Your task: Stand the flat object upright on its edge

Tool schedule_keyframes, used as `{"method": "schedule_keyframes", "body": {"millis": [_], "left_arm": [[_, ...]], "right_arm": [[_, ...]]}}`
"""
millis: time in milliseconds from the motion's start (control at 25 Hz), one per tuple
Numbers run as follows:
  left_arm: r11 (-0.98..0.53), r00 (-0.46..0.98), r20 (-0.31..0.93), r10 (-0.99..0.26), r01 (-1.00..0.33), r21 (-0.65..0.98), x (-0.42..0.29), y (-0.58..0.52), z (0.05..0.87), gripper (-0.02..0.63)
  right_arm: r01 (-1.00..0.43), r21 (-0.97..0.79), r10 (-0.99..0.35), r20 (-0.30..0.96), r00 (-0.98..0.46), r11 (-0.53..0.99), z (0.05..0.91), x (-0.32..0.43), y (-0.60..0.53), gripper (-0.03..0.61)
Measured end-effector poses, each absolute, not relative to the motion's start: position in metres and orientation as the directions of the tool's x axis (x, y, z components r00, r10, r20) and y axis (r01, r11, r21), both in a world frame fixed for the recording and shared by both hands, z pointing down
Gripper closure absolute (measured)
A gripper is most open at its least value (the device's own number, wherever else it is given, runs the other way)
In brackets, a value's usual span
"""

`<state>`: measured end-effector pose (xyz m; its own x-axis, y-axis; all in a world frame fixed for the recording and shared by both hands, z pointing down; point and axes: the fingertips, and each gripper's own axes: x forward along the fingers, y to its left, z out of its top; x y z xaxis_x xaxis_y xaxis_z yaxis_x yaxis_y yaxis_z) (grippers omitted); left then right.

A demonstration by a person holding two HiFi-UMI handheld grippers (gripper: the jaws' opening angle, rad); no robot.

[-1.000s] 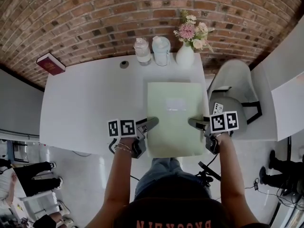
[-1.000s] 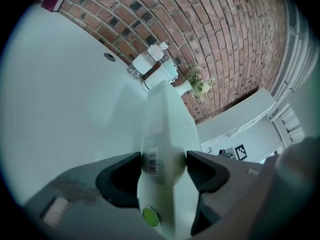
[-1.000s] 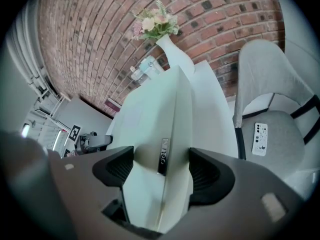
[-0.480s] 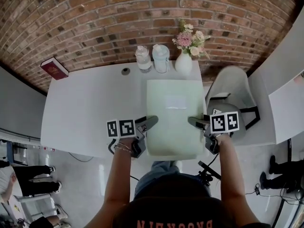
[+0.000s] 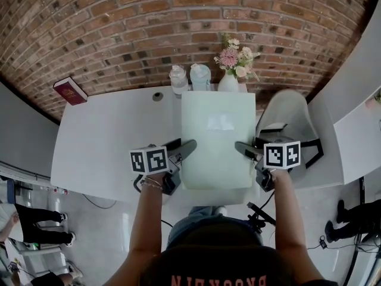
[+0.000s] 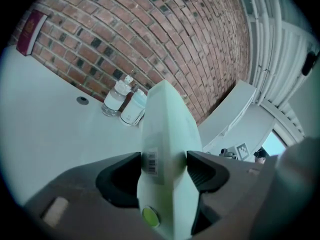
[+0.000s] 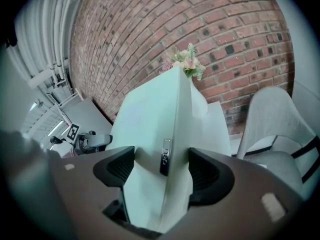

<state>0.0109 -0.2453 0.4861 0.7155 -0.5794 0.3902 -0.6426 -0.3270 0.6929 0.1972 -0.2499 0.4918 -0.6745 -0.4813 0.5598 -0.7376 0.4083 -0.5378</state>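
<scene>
A pale green flat folder (image 5: 218,139) is held between both grippers, tilted up off the white table (image 5: 107,142) with its far edge raised toward the brick wall. My left gripper (image 5: 186,149) is shut on the folder's left side (image 6: 167,154), jaws pressing both faces. My right gripper (image 5: 244,151) is shut on its right side (image 7: 165,149). In both gripper views the folder stands edge-on between the jaws. Its lower edge is hidden in the head view, so contact with the table cannot be told.
Two clear bottles (image 5: 178,80) and a white vase of flowers (image 5: 229,79) stand at the table's far edge behind the folder. A red book (image 5: 69,91) lies at the far left corner. A white chair (image 5: 292,118) sits to the right.
The folder has tipped up from lying nearly flat to a steeper tilt, its far edge rising toward the wall. Both grippers stayed clamped and rose slightly with it.
</scene>
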Motion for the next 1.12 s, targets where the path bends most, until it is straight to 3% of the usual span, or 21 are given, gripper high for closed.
{"method": "schedule_keyframes", "body": {"millis": [1120], "left_arm": [[-0.590, 0.673, 0.080, -0.735, -0.694, 0.412, 0.011, -0.281, 0.388, 0.314]], "right_arm": [[-0.745, -0.274, -0.703, 0.250, -0.666, 0.608, 0.391, 0.199, -0.290, 0.249]]}}
